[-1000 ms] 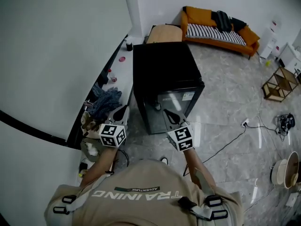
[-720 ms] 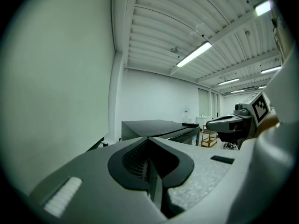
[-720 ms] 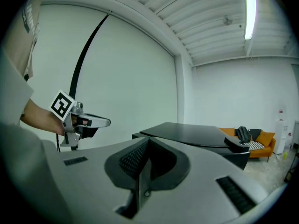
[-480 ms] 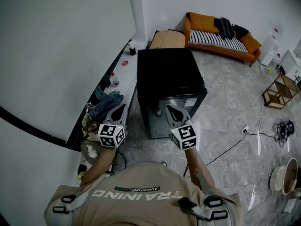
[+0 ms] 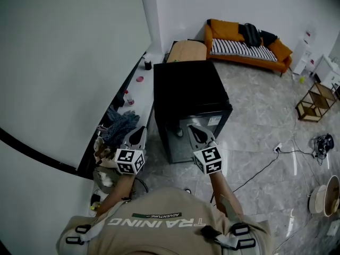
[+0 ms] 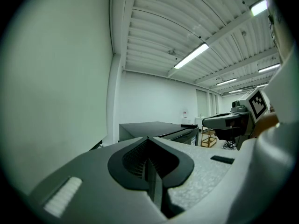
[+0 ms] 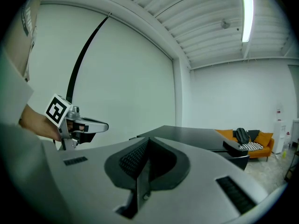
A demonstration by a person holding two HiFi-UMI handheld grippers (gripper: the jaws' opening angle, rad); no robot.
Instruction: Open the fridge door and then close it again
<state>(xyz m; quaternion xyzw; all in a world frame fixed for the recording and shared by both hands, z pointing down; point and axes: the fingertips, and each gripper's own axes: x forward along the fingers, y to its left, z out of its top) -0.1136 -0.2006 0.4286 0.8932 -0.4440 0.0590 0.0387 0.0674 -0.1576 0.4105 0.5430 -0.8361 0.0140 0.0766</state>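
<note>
- The fridge (image 5: 191,89), a squat black cabinet, stands on the pale floor (image 5: 265,116) in the middle of the frame. An orange sofa (image 5: 247,39) sits beyond it at upper right.
- Its door (image 5: 201,137) faces the person and looks shut. The front is glossy, with a pale label (image 5: 213,122) near its upper right corner.
- I'd expect a rigid, smooth panel held by a seal. It should resist at first, then swing freely, and the box looks light enough to shift if yanked.
- No handle shows clearly. The door's top lip or a side edge seems the place to hook, though I cannot tell which side is hinged.
- The right gripper (image 5: 195,132) hovers near the door's front, jaws pressed together on nothing.
- The left gripper (image 5: 138,134), lower left of the fridge, is likewise closed and empty.
</note>
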